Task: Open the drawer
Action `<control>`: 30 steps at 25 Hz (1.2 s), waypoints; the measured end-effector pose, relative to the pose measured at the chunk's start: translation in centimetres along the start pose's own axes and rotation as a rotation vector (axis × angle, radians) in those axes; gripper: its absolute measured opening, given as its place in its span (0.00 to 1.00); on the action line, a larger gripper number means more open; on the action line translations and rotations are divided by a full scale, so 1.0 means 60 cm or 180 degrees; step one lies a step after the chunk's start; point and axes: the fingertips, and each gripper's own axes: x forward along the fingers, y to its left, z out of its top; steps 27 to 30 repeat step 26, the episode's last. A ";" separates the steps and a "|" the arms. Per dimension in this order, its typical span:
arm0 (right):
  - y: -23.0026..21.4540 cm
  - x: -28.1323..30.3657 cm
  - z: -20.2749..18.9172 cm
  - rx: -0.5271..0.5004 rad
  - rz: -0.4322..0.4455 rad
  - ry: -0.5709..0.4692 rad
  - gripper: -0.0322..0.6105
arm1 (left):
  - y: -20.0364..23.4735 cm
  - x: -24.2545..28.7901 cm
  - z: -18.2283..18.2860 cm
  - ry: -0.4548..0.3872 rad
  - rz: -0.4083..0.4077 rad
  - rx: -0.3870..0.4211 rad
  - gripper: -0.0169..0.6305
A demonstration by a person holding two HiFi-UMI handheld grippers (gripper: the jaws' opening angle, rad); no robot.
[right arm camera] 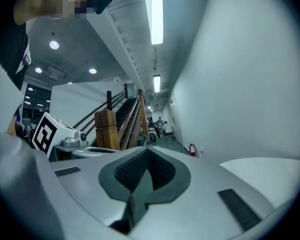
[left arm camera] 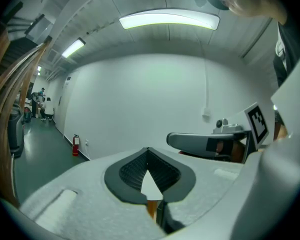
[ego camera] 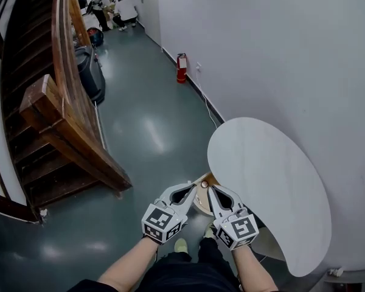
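Note:
In the head view both grippers hang side by side over the floor, just left of a white round table top (ego camera: 267,181). My left gripper (ego camera: 193,191) has its jaws together with nothing between them; in its own view the left gripper (left arm camera: 148,149) points at the bare white wall. My right gripper (ego camera: 211,191) is shut and empty too, and the right gripper (right arm camera: 148,148) looks down the corridor. Between the two tips a pale wooden part with a small knob (ego camera: 204,185) shows under the table's edge. Most of it is hidden, so I cannot tell whether it is the drawer.
A wooden staircase (ego camera: 61,120) runs along the left. A black bin (ego camera: 90,72) stands beside it. A red fire extinguisher (ego camera: 181,67) stands at the foot of the right-hand wall. People (ego camera: 112,8) are at the far end of the corridor. My shoe (ego camera: 180,245) shows below.

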 end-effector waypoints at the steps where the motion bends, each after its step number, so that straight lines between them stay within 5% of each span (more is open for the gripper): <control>1: 0.000 -0.001 0.009 -0.0002 0.0001 -0.0016 0.07 | -0.004 -0.002 0.012 -0.0024 -0.0009 -0.0012 0.04; 19: -0.019 -0.006 0.079 -0.0122 -0.0001 -0.0165 0.07 | -0.030 0.022 0.110 -0.0157 0.0027 0.0135 0.04; 30: -0.016 -0.010 0.064 -0.0151 -0.0005 -0.0184 0.07 | -0.028 0.018 0.097 -0.0185 0.0038 0.0152 0.04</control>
